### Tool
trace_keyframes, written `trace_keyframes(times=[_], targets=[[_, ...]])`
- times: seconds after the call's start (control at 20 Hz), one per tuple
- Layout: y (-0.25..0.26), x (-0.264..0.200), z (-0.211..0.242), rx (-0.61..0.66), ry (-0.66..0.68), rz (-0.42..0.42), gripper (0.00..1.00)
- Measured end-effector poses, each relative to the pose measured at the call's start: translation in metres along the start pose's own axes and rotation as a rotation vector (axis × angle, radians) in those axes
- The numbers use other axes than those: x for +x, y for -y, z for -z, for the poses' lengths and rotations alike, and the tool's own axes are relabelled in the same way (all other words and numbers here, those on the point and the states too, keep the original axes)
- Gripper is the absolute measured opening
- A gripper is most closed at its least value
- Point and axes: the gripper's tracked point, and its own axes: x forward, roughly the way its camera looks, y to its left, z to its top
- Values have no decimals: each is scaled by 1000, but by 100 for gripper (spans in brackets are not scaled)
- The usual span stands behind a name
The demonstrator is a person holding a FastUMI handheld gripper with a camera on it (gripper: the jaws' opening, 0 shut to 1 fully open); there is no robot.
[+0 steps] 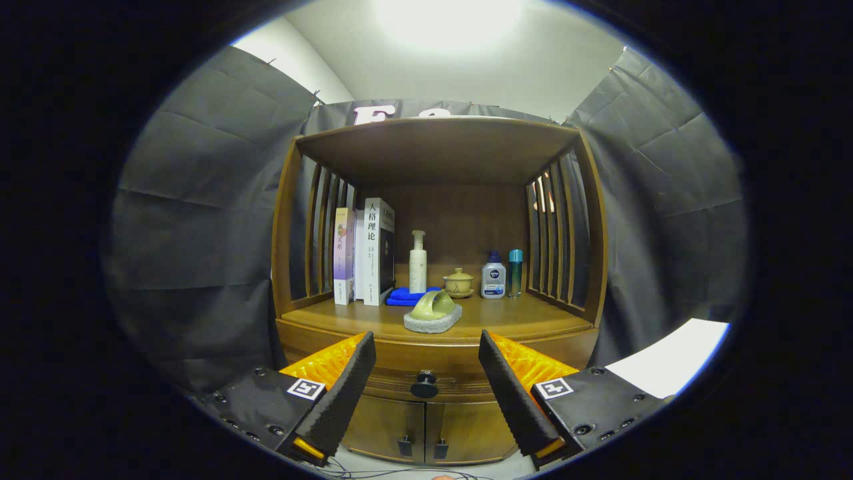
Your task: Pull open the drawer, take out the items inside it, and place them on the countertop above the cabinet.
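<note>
I am looking straight at one wooden cabinet [440, 267] with an open shelf, slatted sides and a roof board. Under its countertop [533, 320] sits one drawer [426, 373], closed, with a single round black knob [424, 385]; what lies inside is hidden from me. Below the drawer are two small doors [426, 430], each with a dark handle. My gripper [426, 383] is spread wide and holds nothing: two black fingers [346, 390] with orange sides stand apart from the drawer front, the knob showing between them. On the countertop I count three upright books [365, 253] at the left, one tall white pump bottle [418, 262], one grey block [432, 319] carrying a pale green curved piece near the front edge, one blue folded cloth [403, 296], one short white bottle with a blue cap [493, 275], one slim teal bottle [516, 273] just beside it, and one small lidded yellow pot [458, 283].
</note>
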Motion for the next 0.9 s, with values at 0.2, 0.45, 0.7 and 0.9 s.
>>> trace_keyframes(times=[0.2,0.45,0.7,0.9], targets=[[4,-20,-8,14,4,11,99],[0,-36,-2,13,-13,7,99],[-13,-41,-1,37,-22,-25,99],[-15,-44,1,51,-31,-31,99]])
